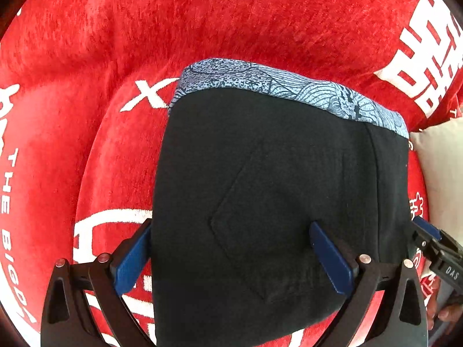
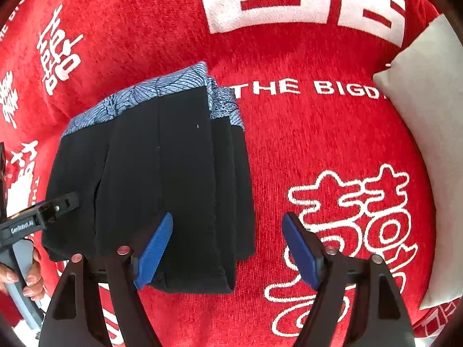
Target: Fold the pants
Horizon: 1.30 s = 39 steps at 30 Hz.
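Left wrist view: left tongs (image 1: pixel 230 256) spread wide, nothing gripped. Folded black pants (image 1: pixel 275 196) lie under and between the two blue pads; left pad at the pants' left edge, right pad (image 1: pixel 330 257) over the fabric. Blue patterned waistband (image 1: pixel 289 86) at the far end. Red blanket (image 1: pixel 86 57) underneath. Right tongs' tip (image 1: pixel 434 248) just to the right.

Right wrist view: right tongs (image 2: pixel 227 248) released, jaws apart. Left pad (image 2: pixel 153 251) over the pants' (image 2: pixel 159 188) near right part, right pad over bare blanket (image 2: pixel 318 144). Grey pillow (image 2: pixel 434 144) far right. Left tongs (image 2: pixel 62 204) at the pants' left edge, a hand (image 2: pixel 26 277) on the handle.
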{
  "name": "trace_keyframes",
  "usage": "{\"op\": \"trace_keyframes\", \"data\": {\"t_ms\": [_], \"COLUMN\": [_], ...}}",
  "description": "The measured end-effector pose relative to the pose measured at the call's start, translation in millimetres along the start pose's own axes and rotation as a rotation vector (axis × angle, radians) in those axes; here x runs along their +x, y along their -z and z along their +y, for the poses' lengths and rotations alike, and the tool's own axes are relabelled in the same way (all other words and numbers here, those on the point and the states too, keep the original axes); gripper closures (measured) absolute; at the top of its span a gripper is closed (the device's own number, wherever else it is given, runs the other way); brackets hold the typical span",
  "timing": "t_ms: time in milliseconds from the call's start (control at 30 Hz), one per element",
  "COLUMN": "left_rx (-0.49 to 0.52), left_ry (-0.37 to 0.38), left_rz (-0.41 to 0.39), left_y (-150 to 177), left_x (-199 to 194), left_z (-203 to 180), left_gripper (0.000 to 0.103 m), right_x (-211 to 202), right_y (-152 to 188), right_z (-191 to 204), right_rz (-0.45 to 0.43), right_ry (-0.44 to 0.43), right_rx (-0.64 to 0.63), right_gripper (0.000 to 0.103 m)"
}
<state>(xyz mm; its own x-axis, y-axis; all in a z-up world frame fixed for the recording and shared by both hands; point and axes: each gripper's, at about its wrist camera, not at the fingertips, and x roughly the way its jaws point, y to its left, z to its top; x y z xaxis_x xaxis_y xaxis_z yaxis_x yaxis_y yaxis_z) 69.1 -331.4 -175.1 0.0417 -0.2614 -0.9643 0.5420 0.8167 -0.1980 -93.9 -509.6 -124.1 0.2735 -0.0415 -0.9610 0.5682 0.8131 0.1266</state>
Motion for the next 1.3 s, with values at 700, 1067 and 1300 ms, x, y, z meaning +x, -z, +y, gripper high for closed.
{"op": "trace_keyframes", "data": {"t_ms": [700,1067,1300], "left_rx": [0.013,-0.067,-0.028], "left_ry": [0.012,-0.043,-0.125], "left_rz": [-0.024,-0.061,-0.045], "left_y": [4,-37,-39], "left_x": [-44,-31,-1], "left_z": [9,50,52], "left_gripper": [0.0,0.0,0.0], "right_x": [-14,-6,1], "right_y": [3,-27,-34], "right_z": [-45,-55,-46], "right_rz": [0.02,0.021,0.04], "right_ry": [-0.174,-0.238,-0.241], "right_rx": [0.129,0.205,0.212], "right_gripper": [0.022,0.022,0.022]}}
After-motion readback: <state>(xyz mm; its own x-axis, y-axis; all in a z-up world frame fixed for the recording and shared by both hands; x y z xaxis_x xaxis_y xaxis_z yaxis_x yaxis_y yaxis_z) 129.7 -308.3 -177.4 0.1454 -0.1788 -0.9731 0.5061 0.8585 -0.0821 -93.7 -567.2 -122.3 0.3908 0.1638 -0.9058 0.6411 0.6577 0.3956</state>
